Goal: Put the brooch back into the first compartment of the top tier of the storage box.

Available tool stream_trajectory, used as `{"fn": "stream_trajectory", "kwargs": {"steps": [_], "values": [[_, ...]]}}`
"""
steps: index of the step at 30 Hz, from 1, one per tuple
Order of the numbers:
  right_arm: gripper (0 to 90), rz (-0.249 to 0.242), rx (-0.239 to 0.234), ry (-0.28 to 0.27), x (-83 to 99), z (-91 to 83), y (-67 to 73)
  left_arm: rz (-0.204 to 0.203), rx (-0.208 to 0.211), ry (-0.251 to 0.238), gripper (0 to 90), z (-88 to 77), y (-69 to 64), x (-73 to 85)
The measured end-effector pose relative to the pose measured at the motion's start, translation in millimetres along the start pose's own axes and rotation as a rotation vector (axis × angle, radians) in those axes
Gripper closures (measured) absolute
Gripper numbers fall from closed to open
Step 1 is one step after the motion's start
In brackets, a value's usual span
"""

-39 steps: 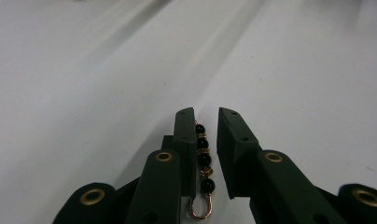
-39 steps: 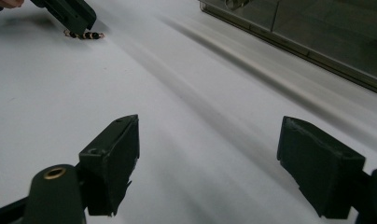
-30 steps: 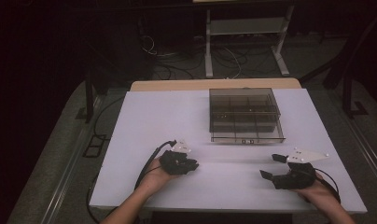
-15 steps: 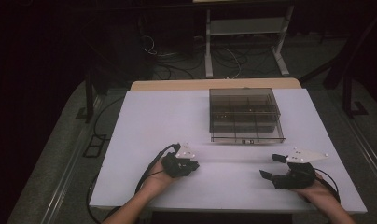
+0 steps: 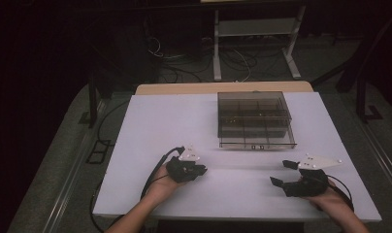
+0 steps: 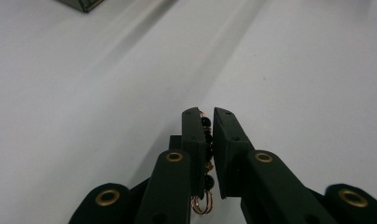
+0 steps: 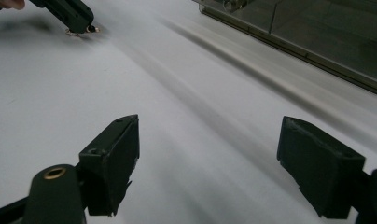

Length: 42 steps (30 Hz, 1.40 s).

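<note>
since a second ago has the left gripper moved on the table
No. In the high view the left gripper sits at the same spot below the compartment box's left corner; its jaws have just been closing on a small beaded wire piece.

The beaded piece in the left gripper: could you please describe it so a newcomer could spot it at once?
On the white table, in front of the smoky compartment box, find the left gripper. Pinched between its jaws sits a beaded piece: black beads on coppery wire loops, unlike the empty, open right gripper.

Beaded jewellery piece (image 6: 206,140): small black beads on copper-coloured wire with loops at one end. Pinched between the pads of the left claw (image 6: 210,140), low over the white counter (image 6: 84,93).
</note>
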State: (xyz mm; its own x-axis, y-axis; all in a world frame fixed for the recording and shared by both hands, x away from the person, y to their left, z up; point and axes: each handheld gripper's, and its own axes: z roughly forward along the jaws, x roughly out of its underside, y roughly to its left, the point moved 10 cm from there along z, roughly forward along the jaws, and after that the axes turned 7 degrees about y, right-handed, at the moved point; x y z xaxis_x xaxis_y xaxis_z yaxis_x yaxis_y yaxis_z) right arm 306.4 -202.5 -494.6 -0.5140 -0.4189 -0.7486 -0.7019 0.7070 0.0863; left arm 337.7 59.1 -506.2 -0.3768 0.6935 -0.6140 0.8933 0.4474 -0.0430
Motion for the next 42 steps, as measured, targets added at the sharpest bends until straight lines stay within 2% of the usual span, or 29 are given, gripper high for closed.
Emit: {"fn": "stream_trajectory", "kwargs": {"steps": [7, 15, 23, 42], "values": [[20.5, 0.001, -0.001, -0.001, -0.3, 0.0, -0.1, -0.023, 0.013, -0.035, 82.6, -6.7, 2.4, -3.2], [20.5, -0.007, -0.004, -0.001, -1.1, 0.5, 1.7, -0.042, 0.054, -0.084, 82.6, -18.6, 4.6, -4.9], [20.5, -0.006, -0.004, -0.001, -1.3, 0.7, 1.0, -0.08, 0.081, -0.152, 82.7, -31.5, 9.2, -10.2], [20.5, 0.0, -0.008, -0.002, -1.5, 1.1, 0.4, -0.1, 0.106, -0.245, 82.7, -48.6, 14.5, -28.3]]}}
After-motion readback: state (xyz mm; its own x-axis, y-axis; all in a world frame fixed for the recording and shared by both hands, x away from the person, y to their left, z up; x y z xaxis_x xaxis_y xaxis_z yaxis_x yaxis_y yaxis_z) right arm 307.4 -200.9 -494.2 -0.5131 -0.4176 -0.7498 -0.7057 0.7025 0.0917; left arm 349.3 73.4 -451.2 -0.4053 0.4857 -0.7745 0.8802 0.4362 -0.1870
